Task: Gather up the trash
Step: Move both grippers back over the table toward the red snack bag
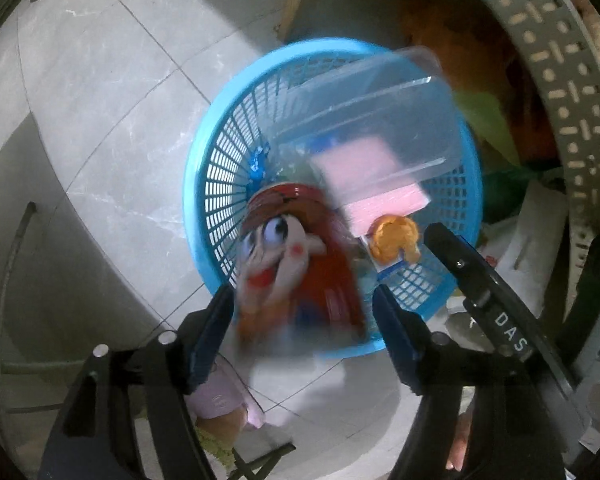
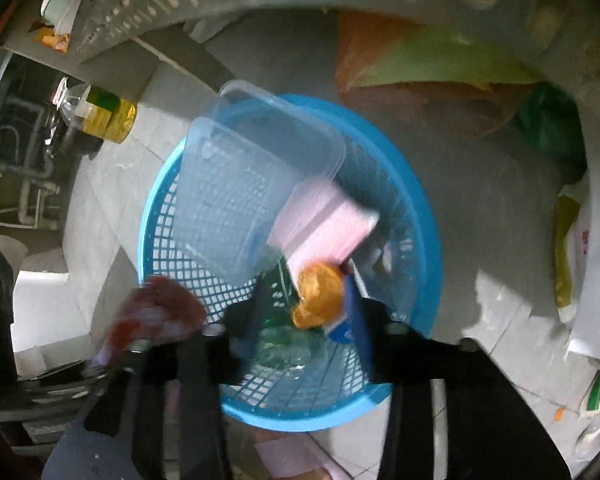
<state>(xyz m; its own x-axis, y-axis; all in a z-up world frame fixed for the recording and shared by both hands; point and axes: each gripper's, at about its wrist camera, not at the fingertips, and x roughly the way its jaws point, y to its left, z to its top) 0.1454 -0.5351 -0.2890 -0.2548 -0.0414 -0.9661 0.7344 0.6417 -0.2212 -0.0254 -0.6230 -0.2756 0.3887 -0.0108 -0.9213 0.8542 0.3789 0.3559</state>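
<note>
Both pairs of jaws stand apart over a blue basket (image 1: 204, 184) on the tiled floor (image 1: 112, 92). Between the fingers of our left gripper (image 1: 302, 312) we see a blurred red wrapper (image 1: 296, 264) with a cartoon face, over the basket's near rim; whether it touches either finger we cannot tell. Our right gripper (image 2: 300, 332) hangs wide over the basket, and an orange crumpled wrapper (image 2: 316, 296) lies just beyond its fingers, gripped by neither. In the basket we also see a clear plastic box (image 2: 256, 184) tilted against the far side, with a pink pack (image 2: 324, 228) under its edge. Around us, a yellow-labelled bottle (image 2: 104, 116) stands to the left, a grey perforated bin (image 1: 560, 80) curves above and right, and orange and green bags (image 2: 440, 68) lie behind the basket.
</note>
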